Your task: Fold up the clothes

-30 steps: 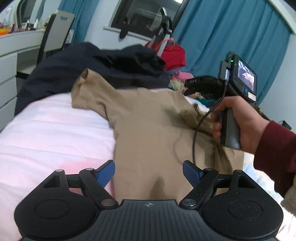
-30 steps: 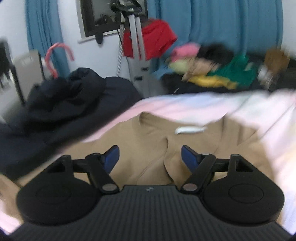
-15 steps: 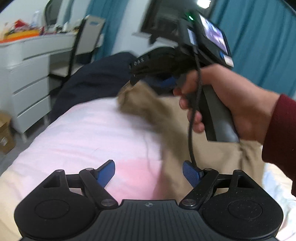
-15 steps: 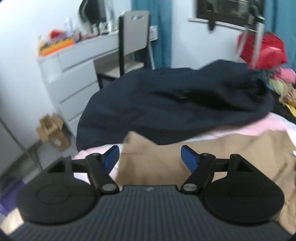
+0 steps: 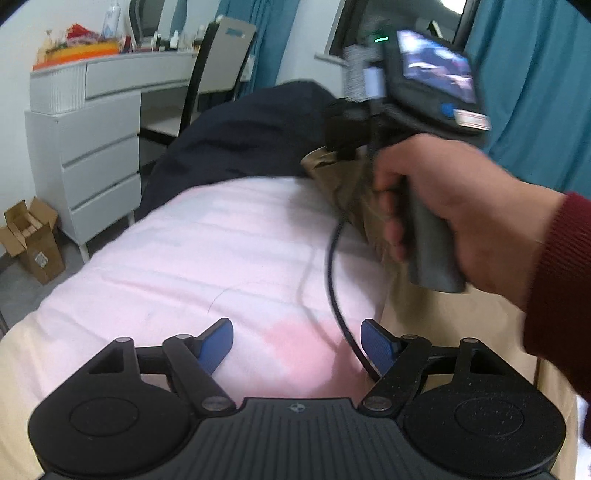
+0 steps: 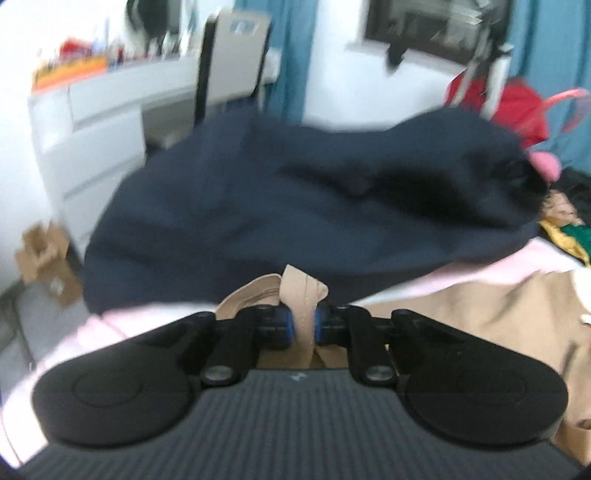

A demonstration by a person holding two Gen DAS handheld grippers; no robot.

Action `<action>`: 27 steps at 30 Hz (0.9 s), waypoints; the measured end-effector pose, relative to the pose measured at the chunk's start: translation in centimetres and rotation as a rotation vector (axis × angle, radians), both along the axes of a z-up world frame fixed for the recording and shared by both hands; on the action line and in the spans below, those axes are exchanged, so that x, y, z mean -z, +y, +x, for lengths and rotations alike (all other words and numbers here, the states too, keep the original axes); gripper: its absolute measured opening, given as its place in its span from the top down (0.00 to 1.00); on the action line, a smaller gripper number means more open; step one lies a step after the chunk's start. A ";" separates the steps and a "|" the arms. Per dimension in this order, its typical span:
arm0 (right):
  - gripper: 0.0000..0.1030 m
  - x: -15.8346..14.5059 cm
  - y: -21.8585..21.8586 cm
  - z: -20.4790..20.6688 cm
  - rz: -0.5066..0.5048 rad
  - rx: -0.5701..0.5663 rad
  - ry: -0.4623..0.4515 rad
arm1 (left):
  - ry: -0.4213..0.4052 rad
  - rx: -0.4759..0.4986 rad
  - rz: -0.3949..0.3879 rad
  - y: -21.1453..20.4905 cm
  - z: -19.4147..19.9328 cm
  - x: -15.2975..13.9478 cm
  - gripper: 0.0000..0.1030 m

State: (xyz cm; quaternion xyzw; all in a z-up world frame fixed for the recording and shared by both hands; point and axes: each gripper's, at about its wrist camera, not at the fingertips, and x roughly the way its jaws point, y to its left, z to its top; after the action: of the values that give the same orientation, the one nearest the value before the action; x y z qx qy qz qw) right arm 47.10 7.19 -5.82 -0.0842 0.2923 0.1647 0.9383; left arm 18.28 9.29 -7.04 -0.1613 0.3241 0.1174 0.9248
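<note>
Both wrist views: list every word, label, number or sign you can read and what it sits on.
No text can be read in either view.
Cardboard box: a printed label, too small to read.
Small screen on the right gripper: a picture only, blurred.
Chair back: a blue tag, too small to read.
Left gripper: a small round emblem on its body, no letters.

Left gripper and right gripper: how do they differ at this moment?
The left gripper is open and holds nothing; the right gripper is shut on the tan shirt. The left gripper sits over bare pink bedsheet; the right gripper faces the dark navy garment. Both have blue pads.
</note>
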 end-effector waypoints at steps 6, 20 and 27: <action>0.90 -4.9 -9.7 -0.8 0.124 0.176 -0.132 | -0.123 0.023 -0.103 -1.1 -2.2 -1.2 0.25; 0.87 2.2 -33.8 -0.2 0.427 0.607 -0.074 | -0.192 0.256 -0.132 -5.8 -3.8 -0.7 0.25; 0.16 1.9 -35.0 -3.9 0.468 0.563 -0.039 | -0.141 0.289 -0.075 -6.6 -0.9 1.0 0.25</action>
State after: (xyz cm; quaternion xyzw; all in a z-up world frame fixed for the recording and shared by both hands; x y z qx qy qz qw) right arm 43.20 -27.83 -7.77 0.2133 0.2407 -0.0393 0.9461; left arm 17.41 2.74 -8.02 -0.1553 0.2825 -0.0408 0.9457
